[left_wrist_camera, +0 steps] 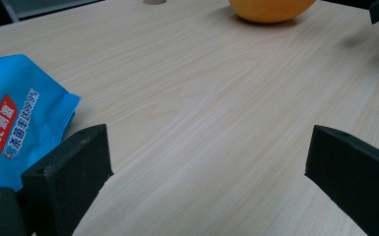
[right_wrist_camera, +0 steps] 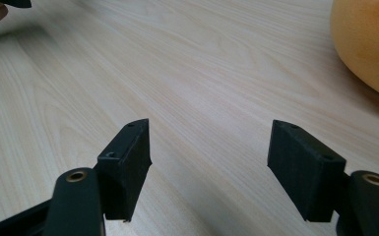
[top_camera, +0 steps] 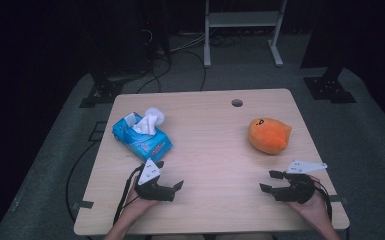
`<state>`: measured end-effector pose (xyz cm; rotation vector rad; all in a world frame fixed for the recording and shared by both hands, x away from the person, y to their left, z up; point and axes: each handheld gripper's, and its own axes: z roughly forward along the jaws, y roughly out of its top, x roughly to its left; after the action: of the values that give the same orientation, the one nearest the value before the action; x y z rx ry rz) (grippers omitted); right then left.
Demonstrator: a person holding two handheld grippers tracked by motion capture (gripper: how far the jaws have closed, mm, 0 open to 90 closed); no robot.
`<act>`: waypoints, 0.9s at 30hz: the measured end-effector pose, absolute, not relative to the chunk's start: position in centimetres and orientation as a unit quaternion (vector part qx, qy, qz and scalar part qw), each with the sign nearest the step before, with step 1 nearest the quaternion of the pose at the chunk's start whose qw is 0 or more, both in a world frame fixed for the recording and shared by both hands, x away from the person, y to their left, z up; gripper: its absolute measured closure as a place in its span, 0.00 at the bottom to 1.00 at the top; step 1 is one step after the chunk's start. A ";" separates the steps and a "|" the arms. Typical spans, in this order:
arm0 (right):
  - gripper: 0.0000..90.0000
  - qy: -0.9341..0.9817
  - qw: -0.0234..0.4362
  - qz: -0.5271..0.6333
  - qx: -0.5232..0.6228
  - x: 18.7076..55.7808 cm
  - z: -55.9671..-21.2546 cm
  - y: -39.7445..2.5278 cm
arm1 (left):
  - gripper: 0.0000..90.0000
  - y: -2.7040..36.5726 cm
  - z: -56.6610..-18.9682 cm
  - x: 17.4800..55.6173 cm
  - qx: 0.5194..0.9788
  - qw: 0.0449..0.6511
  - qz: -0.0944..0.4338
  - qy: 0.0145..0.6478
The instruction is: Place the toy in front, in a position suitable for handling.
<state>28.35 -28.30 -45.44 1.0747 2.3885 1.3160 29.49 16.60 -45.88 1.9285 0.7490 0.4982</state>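
Both hands are resting low at the near edge of the light wooden table [top_camera: 205,130]. The left gripper [top_camera: 169,175] is sitting with its jaws spread wide, nothing between them, just beside the blue plastic tissue pack [top_camera: 141,136] with a white tissue poking out the top. Over on the other side, the right gripper [top_camera: 270,180] is also hanging open and empty, pointing inward, with the round orange plush toy [top_camera: 269,135] lying near it, a bit further up the table and not touching.
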 end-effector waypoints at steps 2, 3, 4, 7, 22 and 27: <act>0.35 0.810 0.105 0.447 0.365 28.4 -45.4 -28.3 | 0.03 16.5 -45.9 29.5 0.794 0.484 0.204 0.307; 0.35 0.810 0.105 0.447 0.365 28.4 -45.4 -28.2 | 0.03 16.5 -45.9 29.5 0.794 0.484 0.204 0.307; 0.35 0.809 0.106 0.449 0.364 28.3 -45.3 -28.2 | 0.03 16.5 -45.9 29.5 0.795 0.482 0.206 0.306; 0.35 0.809 0.111 0.450 0.362 28.1 -45.0 -28.2 | 0.03 16.5 -45.9 29.5 0.793 0.484 0.206 0.307; 0.35 0.797 0.176 0.458 0.352 31.4 -39.3 -29.4 | 0.03 16.7 -45.9 29.4 0.792 0.489 0.206 0.303; 0.35 0.785 0.196 0.456 0.371 34.2 -37.9 -30.4 | 0.03 16.7 -45.9 29.4 0.792 0.488 0.206 0.303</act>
<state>34.16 -30.36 -37.92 1.0397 2.1983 1.2769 29.44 16.70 -45.89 1.9265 0.7375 0.5007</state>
